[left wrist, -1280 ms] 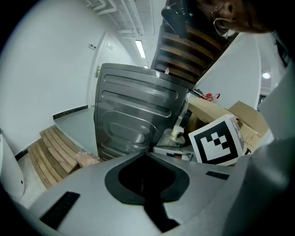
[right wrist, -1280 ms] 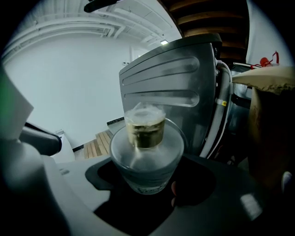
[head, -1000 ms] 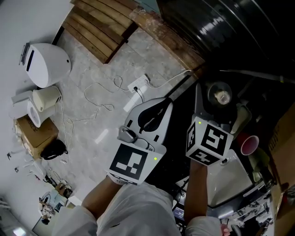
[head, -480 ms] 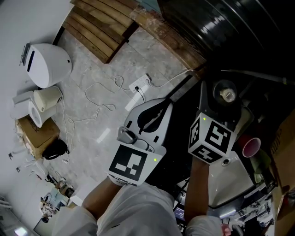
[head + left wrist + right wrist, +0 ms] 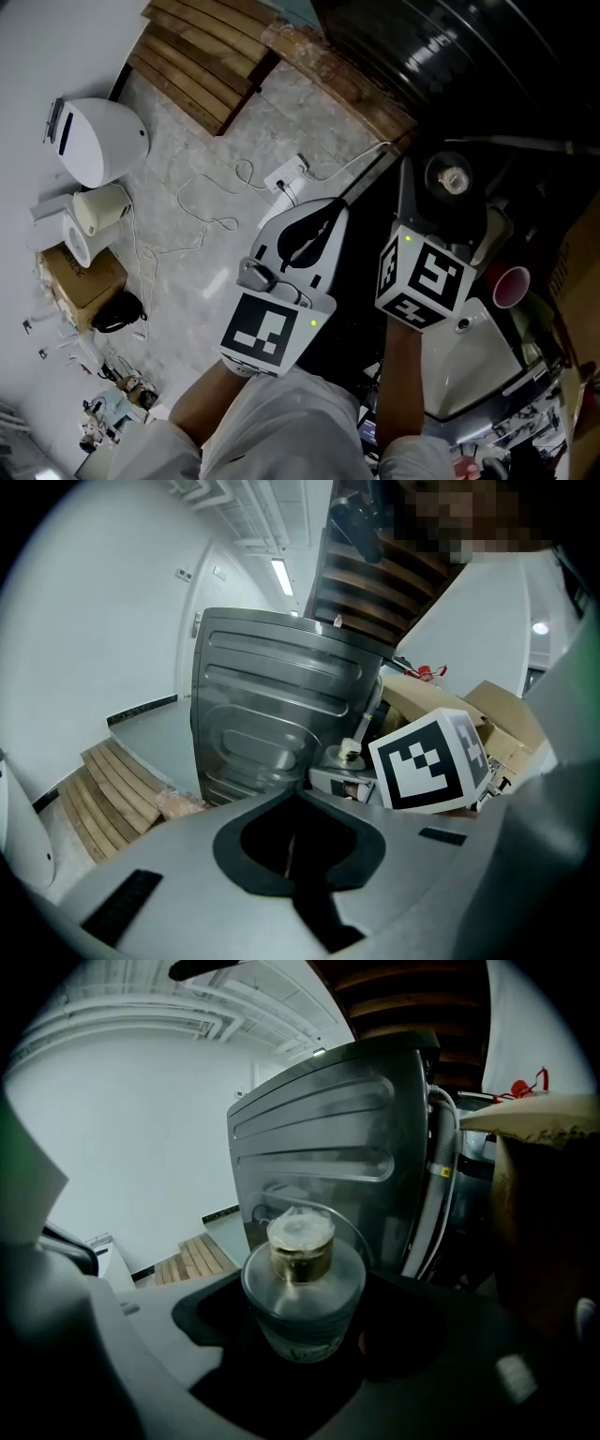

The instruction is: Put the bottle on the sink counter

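Right gripper view: right gripper (image 5: pixel 309 1349) pinches the bottle (image 5: pixel 302 1283), so hold it upright and clamped until seated; left gripper (image 5: pixel 295 855) jaws are pressed together.

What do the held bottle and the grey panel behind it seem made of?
The bottle: probably clear glass or hard plastic, glossy and see-through; its collar looks brassy. The panel: likely sheet metal, grey, with pressed ribs and soft reflections.

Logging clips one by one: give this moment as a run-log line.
right gripper: shut on bottle | left gripper: shut, empty | bottle: not yet set down
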A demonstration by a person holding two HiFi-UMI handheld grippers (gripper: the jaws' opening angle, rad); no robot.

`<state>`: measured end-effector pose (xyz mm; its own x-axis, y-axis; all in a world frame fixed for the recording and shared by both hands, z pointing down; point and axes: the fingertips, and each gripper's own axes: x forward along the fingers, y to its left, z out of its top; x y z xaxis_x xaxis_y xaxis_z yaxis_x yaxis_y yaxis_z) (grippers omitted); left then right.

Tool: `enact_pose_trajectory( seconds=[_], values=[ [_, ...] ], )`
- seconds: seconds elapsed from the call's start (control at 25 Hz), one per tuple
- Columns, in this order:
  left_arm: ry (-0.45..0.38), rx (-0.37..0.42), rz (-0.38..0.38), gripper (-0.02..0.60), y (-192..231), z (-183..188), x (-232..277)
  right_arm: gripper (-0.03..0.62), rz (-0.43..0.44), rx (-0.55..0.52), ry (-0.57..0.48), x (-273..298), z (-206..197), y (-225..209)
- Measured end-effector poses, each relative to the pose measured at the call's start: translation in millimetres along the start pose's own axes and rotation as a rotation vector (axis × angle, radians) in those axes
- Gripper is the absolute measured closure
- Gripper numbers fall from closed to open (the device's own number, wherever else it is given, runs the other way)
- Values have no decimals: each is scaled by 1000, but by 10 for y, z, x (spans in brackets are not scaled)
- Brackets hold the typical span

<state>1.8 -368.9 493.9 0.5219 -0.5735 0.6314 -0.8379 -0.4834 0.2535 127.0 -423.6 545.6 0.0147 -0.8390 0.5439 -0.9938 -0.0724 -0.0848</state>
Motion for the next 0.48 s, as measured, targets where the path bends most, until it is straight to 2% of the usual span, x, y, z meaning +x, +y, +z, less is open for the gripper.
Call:
enact_pose_trajectory(
  seconds=[0.2, 0.48],
  values=[
    [-11, 6, 6, 574, -53, 74, -138, 240, -9, 10, -34, -139, 146, 0],
    [-38, 19, 2, 575, -193, 178, -361, 240, 33, -10, -46, -395, 310, 41]
  ],
)
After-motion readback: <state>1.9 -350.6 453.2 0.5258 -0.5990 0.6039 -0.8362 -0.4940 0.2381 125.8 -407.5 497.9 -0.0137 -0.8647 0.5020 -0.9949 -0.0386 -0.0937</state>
